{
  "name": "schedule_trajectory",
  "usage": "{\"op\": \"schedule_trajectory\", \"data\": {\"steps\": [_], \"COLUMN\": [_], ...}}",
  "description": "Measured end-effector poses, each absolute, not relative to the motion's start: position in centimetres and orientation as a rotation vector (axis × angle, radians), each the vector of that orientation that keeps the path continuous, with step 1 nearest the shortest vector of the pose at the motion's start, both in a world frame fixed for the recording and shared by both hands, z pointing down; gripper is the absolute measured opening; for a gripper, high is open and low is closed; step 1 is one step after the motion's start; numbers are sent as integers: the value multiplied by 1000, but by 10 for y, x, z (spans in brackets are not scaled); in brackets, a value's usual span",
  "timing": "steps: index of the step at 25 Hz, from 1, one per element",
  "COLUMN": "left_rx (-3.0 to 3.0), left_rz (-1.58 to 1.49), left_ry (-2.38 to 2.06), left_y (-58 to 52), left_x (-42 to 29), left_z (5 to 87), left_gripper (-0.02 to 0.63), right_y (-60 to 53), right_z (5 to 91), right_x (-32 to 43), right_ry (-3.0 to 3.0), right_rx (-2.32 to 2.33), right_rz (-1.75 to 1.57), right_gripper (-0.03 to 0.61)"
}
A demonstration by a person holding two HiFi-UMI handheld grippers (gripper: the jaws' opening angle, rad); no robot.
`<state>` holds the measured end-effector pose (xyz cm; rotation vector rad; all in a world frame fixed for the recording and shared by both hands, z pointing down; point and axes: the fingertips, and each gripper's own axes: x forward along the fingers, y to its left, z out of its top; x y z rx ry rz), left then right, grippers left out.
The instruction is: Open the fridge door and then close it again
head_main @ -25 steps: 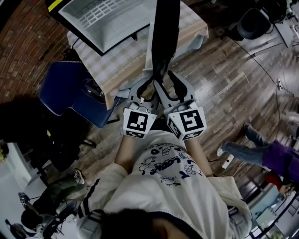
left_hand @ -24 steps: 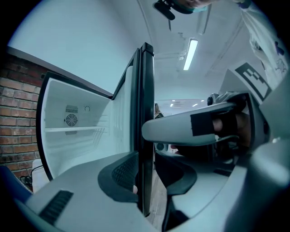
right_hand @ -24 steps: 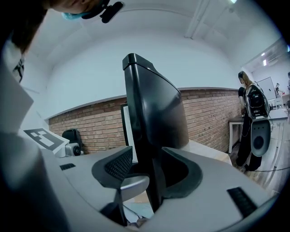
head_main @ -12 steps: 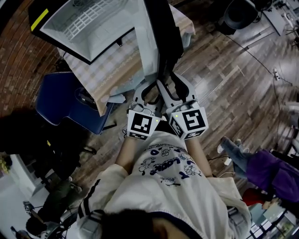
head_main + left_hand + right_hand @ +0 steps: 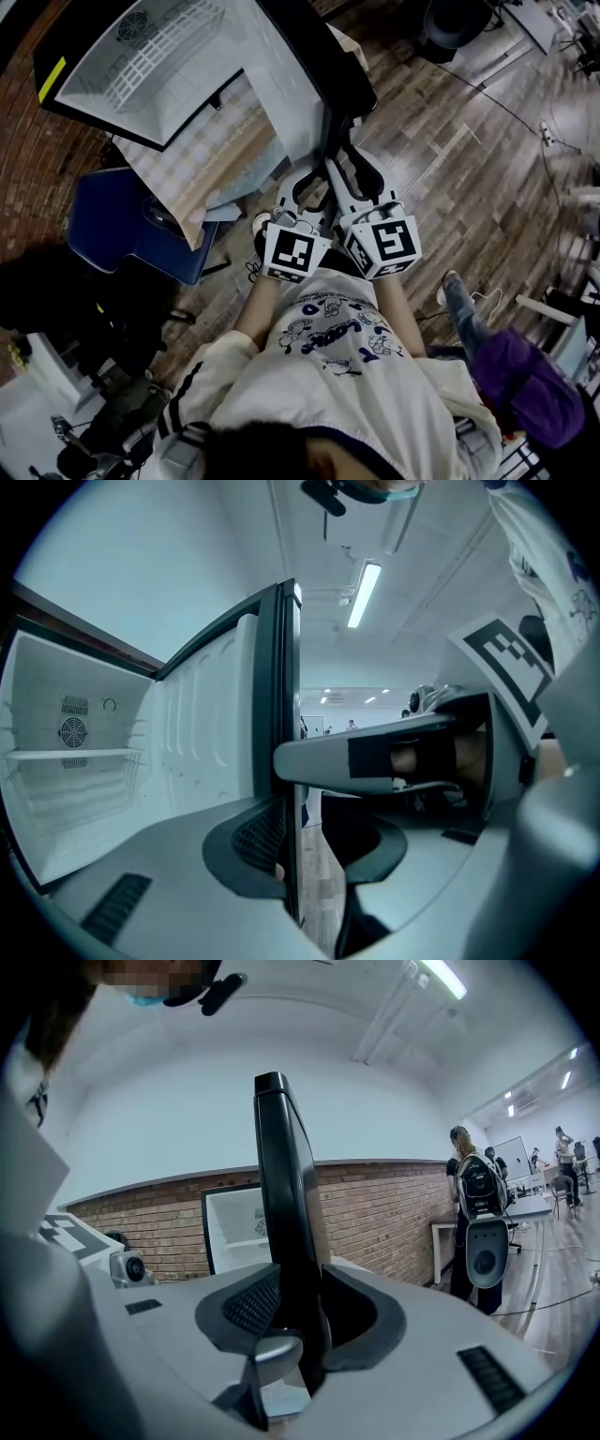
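Note:
The black fridge [image 5: 141,66] stands open on the table, its white inside facing me. Its door [image 5: 314,66] juts out edge-on towards me, in front of both hands. My left gripper [image 5: 322,169] is shut on the door's free edge [image 5: 277,714]; the left gripper view shows that edge between the pads [image 5: 253,832]. My right gripper [image 5: 347,157] sits just beside it on the same edge. Its jaws are closing, with the black door edge [image 5: 281,1194] standing between them [image 5: 300,1307] and not clearly pinched.
The fridge sits on a table with a checked cloth [image 5: 220,141]. A blue chair [image 5: 122,220] stands at the left by the brick wall. Wooden floor [image 5: 469,159] spreads to the right, where a person in purple [image 5: 534,394] is. More people and desks [image 5: 478,1194] show in the right gripper view.
The door and both grippers have swung together, so more of the fridge's white inside shows at upper left. The right gripper's fingers have drawn closer round the door edge.

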<state>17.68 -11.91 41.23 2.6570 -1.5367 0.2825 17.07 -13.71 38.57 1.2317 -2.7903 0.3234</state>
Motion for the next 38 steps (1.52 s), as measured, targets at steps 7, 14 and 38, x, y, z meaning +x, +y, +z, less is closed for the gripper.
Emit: {"op": "schedule_trajectory", "data": {"steps": [7, 14, 38], "left_rx": [2668, 2676, 2779], "left_rz": [265, 273, 292], "left_ry": [-1498, -1451, -1254], "left_y": [-127, -139, -212], "left_x": [194, 199, 238], "left_z": [414, 417, 407], "left_gripper": [124, 124, 124], "right_y": [-155, -176, -254], "right_z": [385, 386, 383], "right_x": [195, 217, 289], "right_ry": [-2786, -2764, -2647], "right_rx": [1289, 1347, 1578], "right_rz": [306, 316, 337], "right_gripper": [146, 144, 109]}}
